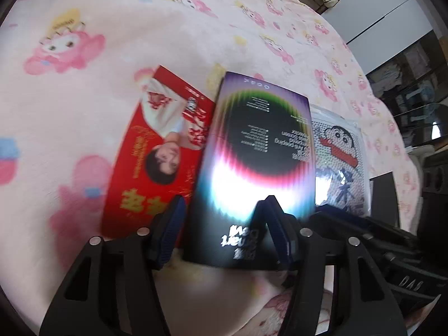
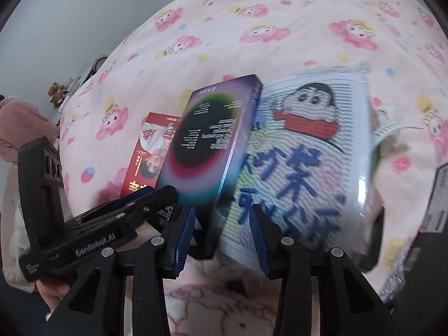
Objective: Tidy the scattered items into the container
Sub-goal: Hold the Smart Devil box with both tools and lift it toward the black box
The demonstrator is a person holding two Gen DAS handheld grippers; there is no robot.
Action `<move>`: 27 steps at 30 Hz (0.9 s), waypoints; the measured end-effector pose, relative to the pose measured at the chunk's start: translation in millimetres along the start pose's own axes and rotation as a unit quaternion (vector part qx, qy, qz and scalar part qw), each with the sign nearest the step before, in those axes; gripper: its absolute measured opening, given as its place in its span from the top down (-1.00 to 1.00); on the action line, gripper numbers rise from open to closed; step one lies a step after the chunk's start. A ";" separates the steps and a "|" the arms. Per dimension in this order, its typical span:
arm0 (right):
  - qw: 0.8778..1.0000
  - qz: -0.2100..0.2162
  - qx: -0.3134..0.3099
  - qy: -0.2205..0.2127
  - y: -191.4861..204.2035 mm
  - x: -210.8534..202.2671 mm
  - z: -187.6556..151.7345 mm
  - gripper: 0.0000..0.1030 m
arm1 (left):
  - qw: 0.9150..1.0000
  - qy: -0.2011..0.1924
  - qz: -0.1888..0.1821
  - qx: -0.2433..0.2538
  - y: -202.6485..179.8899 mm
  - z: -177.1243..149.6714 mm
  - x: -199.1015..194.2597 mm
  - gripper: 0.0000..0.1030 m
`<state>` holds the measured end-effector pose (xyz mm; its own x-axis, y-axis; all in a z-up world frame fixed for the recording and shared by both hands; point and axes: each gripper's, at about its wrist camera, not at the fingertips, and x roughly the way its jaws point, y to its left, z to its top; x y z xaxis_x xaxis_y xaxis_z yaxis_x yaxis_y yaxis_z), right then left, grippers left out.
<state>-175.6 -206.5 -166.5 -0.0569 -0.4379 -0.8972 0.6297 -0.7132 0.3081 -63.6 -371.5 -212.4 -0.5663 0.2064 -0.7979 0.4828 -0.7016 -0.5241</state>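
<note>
Left wrist view: pink cartoon-print blanket [image 1: 140,28], white cabinets behind. Dark rainbow-ringed box [image 1: 252,151] propped between red box [image 1: 156,154] and cartoon bead pack [image 1: 338,151], its near end between the spread fingers of left gripper [image 1: 224,224]; contact unclear.

Right wrist view: same blanket [image 2: 280,14], grey wall. Right gripper [image 2: 221,224] tilted steeply down, jaws apart astride the dark box's [image 2: 207,145] near corner.

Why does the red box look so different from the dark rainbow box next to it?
The red box is bright red with a person's photo and gold writing; the dark rainbow box is black with a glowing colour ring and small white text. The red box lies lower, partly hidden behind the rainbow box, which overlaps it. Both are flat rectangular boxes lying on the pink blanket.
</note>
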 end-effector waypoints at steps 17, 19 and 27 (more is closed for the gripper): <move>0.998 -0.008 0.021 -0.065 0.5 -66.1 -25.7 0.28 | 0.995 0.003 -0.062 0.072 -67.8 -25.7 -53.8 -0.01; 0.996 -0.011 0.029 -0.079 -3.3 -85.0 -38.1 0.28 | 0.993 0.002 -0.074 0.091 -83.6 -32.8 -64.5 -0.01; 0.988 -0.013 0.083 -0.129 -36.6 -164.8 -109.0 0.28 | 0.982 0.026 -0.102 0.158 -155.3 -79.6 -79.0 -0.01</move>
<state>-104.8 -48.6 -64.4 -0.2808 -0.5288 -0.8010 0.4913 -0.7961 0.3533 -40.7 -224.5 -91.6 -0.5909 0.3940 -0.7040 0.1258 -0.8170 -0.5628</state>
